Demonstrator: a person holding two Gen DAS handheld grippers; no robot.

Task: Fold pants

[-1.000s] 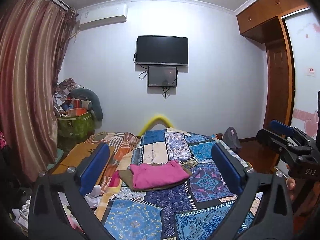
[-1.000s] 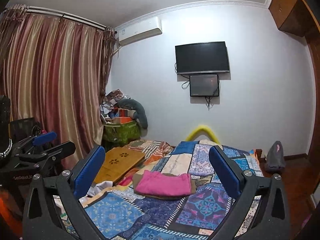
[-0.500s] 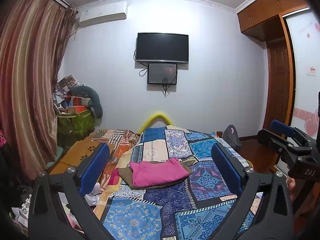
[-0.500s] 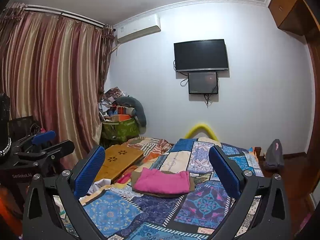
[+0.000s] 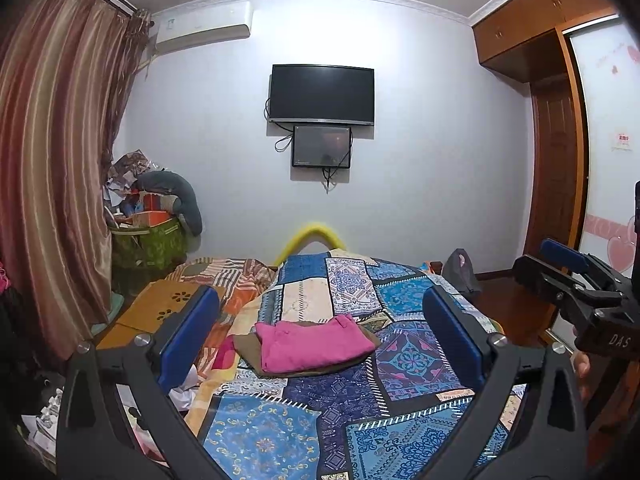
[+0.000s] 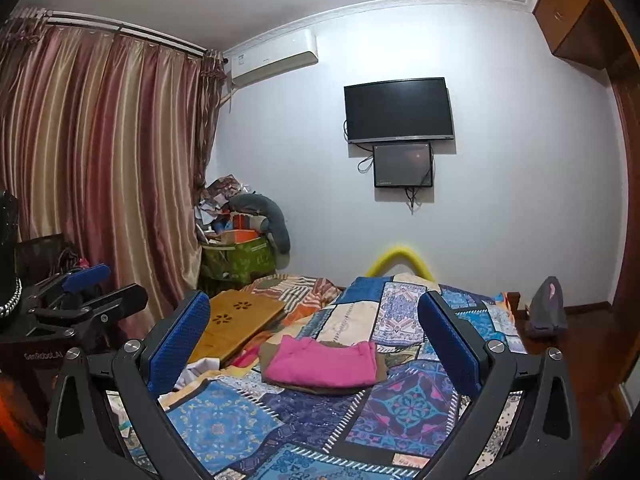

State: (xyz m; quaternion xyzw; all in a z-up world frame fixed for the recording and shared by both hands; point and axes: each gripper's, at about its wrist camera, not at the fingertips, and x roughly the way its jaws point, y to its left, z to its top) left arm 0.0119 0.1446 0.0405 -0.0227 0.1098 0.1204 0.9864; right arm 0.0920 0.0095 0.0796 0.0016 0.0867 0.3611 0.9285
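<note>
Folded pink pants (image 5: 314, 346) lie on top of a folded brown garment (image 5: 244, 346) in the middle of the patchwork bed cover (image 5: 352, 408). They also show in the right wrist view (image 6: 324, 364). My left gripper (image 5: 320, 332) is open and empty, held well back from and above the pile. My right gripper (image 6: 316, 328) is open and empty, also held back from the pile. The right gripper shows at the right edge of the left wrist view (image 5: 576, 280); the left gripper shows at the left edge of the right wrist view (image 6: 80, 300).
A wooden lap desk (image 6: 236, 320) lies on the bed's left side beside crumpled striped bedding (image 6: 296, 288). A green box of clutter (image 6: 240, 256) stands by the curtain (image 6: 100, 180). A TV (image 6: 398, 110) hangs on the far wall. A grey bag (image 6: 546, 312) sits on the floor at right.
Both views have tilted up slightly, so the pants pile sits a little lower in the frames. The pile itself has not moved and both grippers stay open.
</note>
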